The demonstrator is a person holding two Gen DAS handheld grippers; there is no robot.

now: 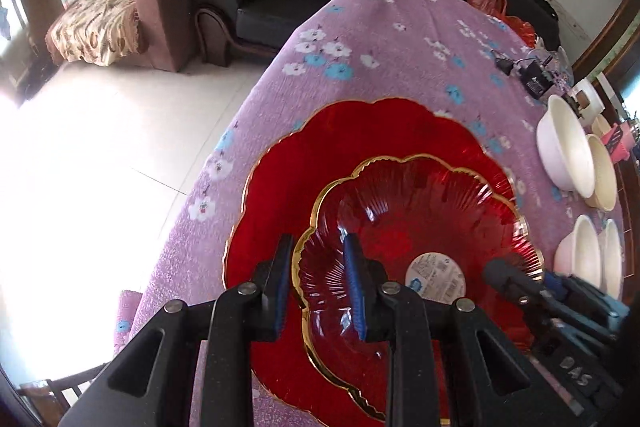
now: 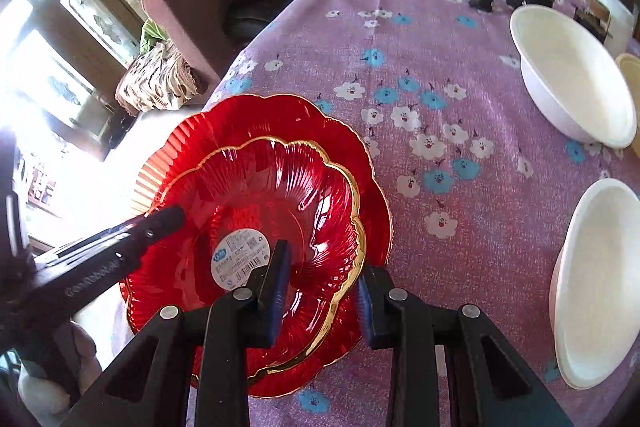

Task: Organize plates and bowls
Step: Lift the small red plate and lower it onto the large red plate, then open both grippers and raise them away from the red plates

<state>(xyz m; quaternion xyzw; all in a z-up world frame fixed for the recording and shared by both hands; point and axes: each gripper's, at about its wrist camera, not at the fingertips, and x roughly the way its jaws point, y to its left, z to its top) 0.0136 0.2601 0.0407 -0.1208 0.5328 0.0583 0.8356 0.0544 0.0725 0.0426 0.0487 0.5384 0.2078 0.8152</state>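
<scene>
Floral purple tablecloth (image 2: 420,67) carries large red plate (image 1: 320,147) near its left edge; smaller red plate (image 1: 420,219) sits on it. Left gripper (image 1: 318,287) and right gripper (image 2: 320,281) each straddle the smaller plate's rim, jaws part-open. White bowls (image 2: 572,83) stand right.

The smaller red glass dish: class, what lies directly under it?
The smaller red dish sits on a larger red plate, whose centre is covered. Purple flowered tablecloth lies below both.
</scene>
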